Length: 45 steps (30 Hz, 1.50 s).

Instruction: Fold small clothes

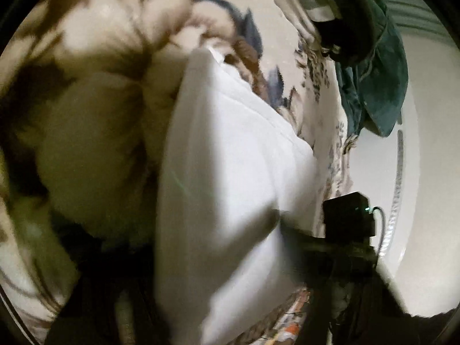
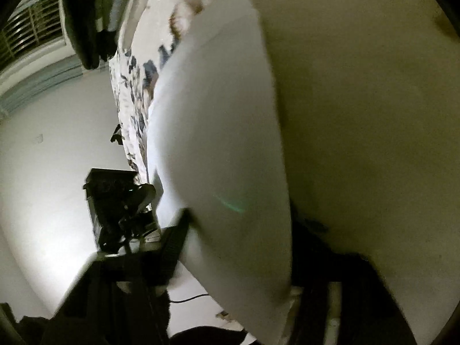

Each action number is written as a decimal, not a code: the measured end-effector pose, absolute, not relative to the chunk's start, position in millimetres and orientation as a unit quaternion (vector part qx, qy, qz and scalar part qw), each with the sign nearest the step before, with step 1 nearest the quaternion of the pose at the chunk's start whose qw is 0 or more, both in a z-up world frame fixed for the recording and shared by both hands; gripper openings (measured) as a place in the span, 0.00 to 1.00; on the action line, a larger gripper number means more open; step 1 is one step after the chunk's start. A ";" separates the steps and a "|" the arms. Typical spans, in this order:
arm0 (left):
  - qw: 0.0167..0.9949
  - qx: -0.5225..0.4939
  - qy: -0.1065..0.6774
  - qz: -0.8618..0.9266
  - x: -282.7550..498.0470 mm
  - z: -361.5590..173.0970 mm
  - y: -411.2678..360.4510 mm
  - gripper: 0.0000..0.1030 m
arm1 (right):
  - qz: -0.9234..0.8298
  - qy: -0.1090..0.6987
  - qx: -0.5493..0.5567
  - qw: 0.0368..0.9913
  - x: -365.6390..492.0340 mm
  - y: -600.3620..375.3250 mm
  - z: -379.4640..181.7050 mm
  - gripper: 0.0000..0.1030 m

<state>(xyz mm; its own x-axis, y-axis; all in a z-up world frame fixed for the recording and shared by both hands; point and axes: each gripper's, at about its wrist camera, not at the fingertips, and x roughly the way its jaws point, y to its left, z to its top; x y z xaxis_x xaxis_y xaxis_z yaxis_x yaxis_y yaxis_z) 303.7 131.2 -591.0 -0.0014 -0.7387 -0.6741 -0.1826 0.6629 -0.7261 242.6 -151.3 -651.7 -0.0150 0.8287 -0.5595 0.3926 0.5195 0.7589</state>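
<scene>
A white garment (image 1: 230,172) hangs stretched and blurred in front of the left wrist camera, above a bedsheet with a brown and blue flower print (image 1: 95,28). My left gripper (image 1: 218,296) sits at the garment's lower edge, its fingers covered by the cloth. In the right wrist view the same white garment (image 2: 224,149) fills the middle, and my right gripper (image 2: 235,293) is wrapped in it. The other gripper shows in each view as a dark body (image 1: 348,221) (image 2: 120,207) beside the cloth.
A dark teal garment (image 1: 373,80) lies at the bed's edge at the upper right. The white floor (image 2: 51,187) lies beyond the bed. A window with bars (image 2: 31,26) is at the upper left. A pale cream cloth (image 2: 373,115) fills the right.
</scene>
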 end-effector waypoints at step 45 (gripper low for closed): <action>0.829 -0.078 0.552 -0.028 635.1 -390.7 133.1 1.00 | 0.016 0.607 0.045 0.793 610.1 -124.9 -399.2 1.00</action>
